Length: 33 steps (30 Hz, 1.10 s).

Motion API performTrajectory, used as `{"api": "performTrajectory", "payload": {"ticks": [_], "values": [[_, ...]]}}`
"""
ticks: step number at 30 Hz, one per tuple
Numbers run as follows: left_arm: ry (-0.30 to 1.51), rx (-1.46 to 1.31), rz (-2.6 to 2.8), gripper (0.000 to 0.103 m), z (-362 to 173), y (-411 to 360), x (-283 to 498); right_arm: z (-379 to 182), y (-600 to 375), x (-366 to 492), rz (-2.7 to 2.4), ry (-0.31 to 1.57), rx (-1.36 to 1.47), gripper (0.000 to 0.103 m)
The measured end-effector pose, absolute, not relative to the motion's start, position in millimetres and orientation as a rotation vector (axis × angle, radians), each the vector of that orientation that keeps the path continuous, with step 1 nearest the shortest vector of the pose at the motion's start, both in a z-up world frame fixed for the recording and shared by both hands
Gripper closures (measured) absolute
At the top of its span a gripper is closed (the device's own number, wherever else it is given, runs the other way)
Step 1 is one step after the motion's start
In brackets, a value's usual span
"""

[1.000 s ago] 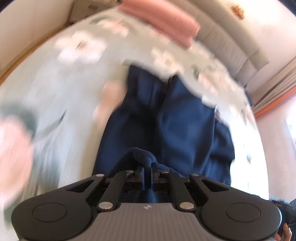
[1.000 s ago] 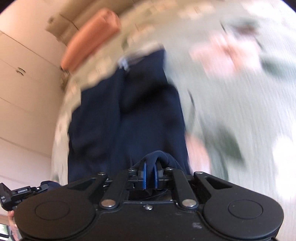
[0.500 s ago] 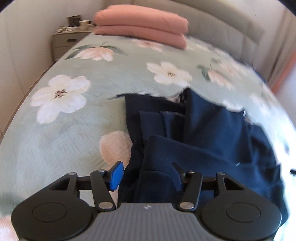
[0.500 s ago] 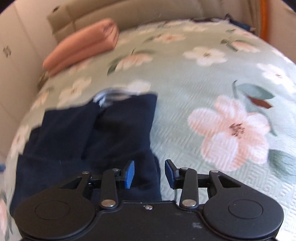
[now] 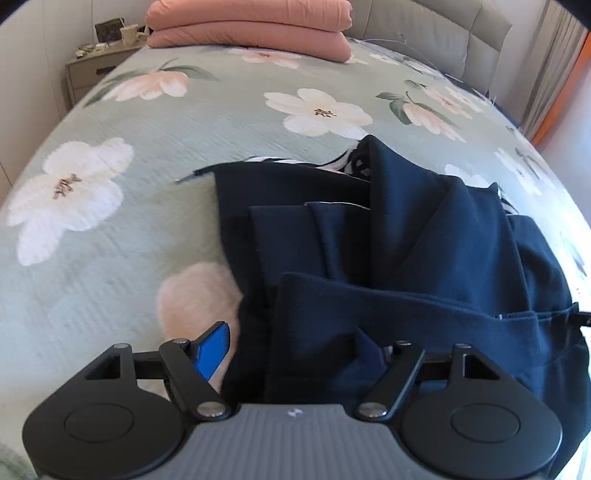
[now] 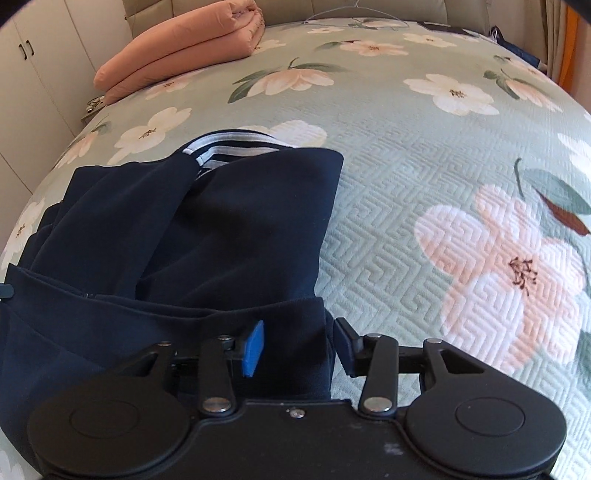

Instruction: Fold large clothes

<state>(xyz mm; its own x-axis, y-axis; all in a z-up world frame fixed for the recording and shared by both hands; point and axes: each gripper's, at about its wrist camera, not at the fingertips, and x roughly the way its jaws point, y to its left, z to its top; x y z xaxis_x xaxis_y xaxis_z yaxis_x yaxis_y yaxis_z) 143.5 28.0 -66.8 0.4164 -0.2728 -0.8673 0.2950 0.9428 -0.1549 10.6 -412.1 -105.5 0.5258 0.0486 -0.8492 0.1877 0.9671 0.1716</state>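
— Two grippers, both letting go, as far as I can see. On the left hand-held gripper (image 5: 299, 350) the jaws are opening; a fold of the dark navy fabric garment (image 5: 406, 240) lies between them, but the blue pad on the one finger stands clear of the cloth, out over the bed.

— And the right hand-held gripper (image 6: 295, 343)?

— Same story. Its jaws are opening too, astride the garment's near corner, and neither pad looks pressed into it. So released, both of them.

— Where's the garment, then?

— Lying on the pale green quilted bedspread with the big flower print (image 6: 424, 184), bunched towards the near edge of the bed. The near hem seems to be laid over the body as a thick band. A striped navy-and-white collar or cuff (image 6: 229, 146) pokes out at the far end.

— Done, would you say?

— Hardly. I'd call it one fold in, maybe two. It's lumpy, the layers sit askew, one flap stands up in a ridge down the middle. It wants smoothing and at least another fold, I'd judge.

— Anything else on the bed?

— A folded salmon-pink quilt (image 5: 251, 22) up by the padded beige headboard (image 5: 443, 33), well apart from the work.
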Motion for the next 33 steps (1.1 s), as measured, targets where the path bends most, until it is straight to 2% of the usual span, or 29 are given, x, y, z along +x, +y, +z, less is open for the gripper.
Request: {"api": "performTrajectory", "payload": {"ticks": [3, 4, 5, 6, 7, 16, 23, 28, 33], "values": [[1.062, -0.021, -0.376, 0.048, -65.2, 20.9, 139.7, -109.7, -410.5, 10.9, -0.091, 1.021, 0.297, 0.049], [1.053, 0.000, -0.373, 0.063, -64.6, 16.7, 136.5, -109.7, -408.7, 10.6, -0.083, 1.019, 0.303, 0.049], [1.046, 0.029, -0.375, 0.077, -64.8, 12.4, 132.7, -108.1, -405.7, 8.7, -0.071, 1.006, 0.302, 0.054], [1.048, 0.029, -0.385, 0.090, -65.0, 10.7, 129.9, -106.1, -402.7, 6.0, -0.056, 0.998, 0.303, 0.072], [1.040, 0.006, -0.392, 0.092, -62.9, 11.9, 126.6, -104.2, -399.8, 2.5, -0.045, 0.993, 0.304, 0.091], [0.912, -0.122, -0.379, 0.094, -3.1, 39.0, 84.6, -46.1, -372.0, -52.9, -0.037, 0.866, 0.202, 0.092], [0.661, -0.184, -0.360, 0.094, 59.1, 36.3, 126.6, 17.5, -378.2, -10.8, -0.054, 0.633, 0.157, 0.093], [0.633, -0.163, -0.274, 0.094, 38.9, 15.4, 205.8, 12.5, -386.8, 76.6, -0.072, 0.557, 0.084, 0.094], [0.686, 0.043, -0.158, 0.094, -27.6, -29.3, 266.4, -62.4, -385.5, 162.9, -0.132, 0.659, 0.020, 0.094]]}}
